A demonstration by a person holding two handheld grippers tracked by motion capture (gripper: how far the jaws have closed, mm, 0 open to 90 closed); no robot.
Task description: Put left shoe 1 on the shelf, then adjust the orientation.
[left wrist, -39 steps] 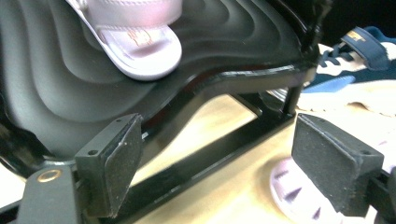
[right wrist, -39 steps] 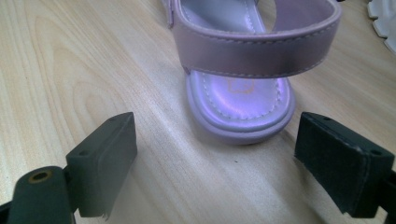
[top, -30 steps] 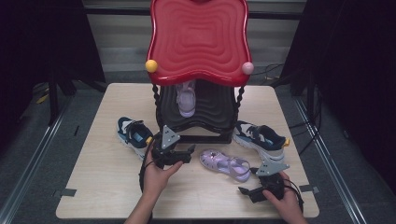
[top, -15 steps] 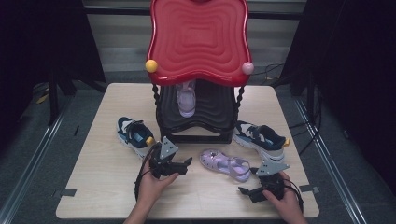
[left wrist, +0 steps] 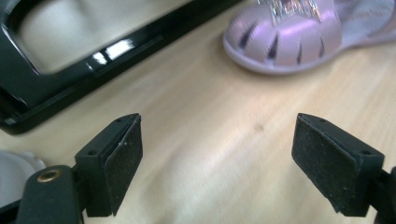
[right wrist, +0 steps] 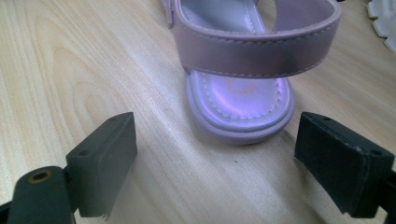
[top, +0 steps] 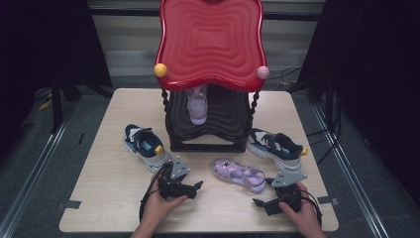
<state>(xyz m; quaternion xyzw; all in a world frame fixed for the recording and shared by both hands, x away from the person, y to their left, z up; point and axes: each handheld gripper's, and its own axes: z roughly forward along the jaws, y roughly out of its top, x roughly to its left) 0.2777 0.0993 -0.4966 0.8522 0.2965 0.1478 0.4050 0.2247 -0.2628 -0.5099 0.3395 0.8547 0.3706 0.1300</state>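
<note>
A lilac sandal (top: 240, 174) lies on the table in front of the rack. Its twin (top: 198, 106) stands on the rack's black lower shelf. My left gripper (top: 196, 188) hovers low over the table, left of the sandal, jaws open and empty. In the left gripper view (left wrist: 217, 140) the sandal's toe (left wrist: 285, 42) lies ahead to the right. My right gripper (top: 258, 203) rests near the front edge, open, pointing at the sandal's heel. The right gripper view (right wrist: 215, 149) shows the heel and strap (right wrist: 238, 70) just beyond the open jaws, apart from them.
A rack with a wavy red top (top: 210, 42) and black base (left wrist: 93, 60) stands mid-table. One navy-and-white sneaker (top: 146, 146) lies left of it, another (top: 275, 146) to its right. The table (top: 109, 198) ends just behind both hands.
My left gripper has sunk toward the table and come nearer the front edge, jaws still open. The right gripper and the shoes have kept still.
</note>
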